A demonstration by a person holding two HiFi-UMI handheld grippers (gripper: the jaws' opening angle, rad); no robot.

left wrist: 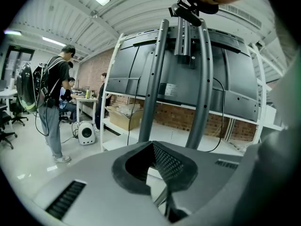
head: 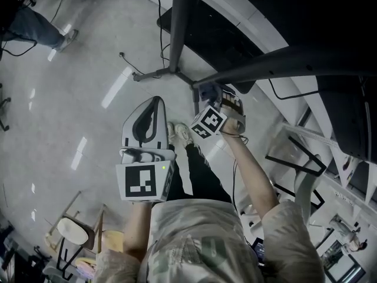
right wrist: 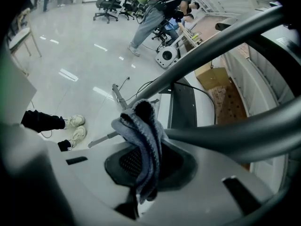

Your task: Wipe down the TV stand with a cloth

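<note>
The TV stand has dark grey metal tubes: an upright pole [head: 179, 22] and a slanted bar [head: 277, 61]. My right gripper [head: 212, 101] is at the lower end of that bar, shut on a grey-blue knitted cloth [right wrist: 141, 140]. The cloth sticks up from the jaws and touches the slanted bar [right wrist: 211, 41] where it meets a thicker tube [right wrist: 235, 135]. My left gripper [head: 154, 104] hangs over the floor to the left, jaws together with nothing between them. It points at the two stand poles [left wrist: 155, 79] and the back of the TV [left wrist: 235, 74].
The stand's thin base legs [head: 156, 72] and a cable [head: 125, 58] lie on the glossy floor. My shoes [head: 179, 133] are just below the grippers. A wooden stool [head: 73, 232] is at the lower left. People [left wrist: 51, 102], a white round device [left wrist: 86, 133] and shelving stand further back.
</note>
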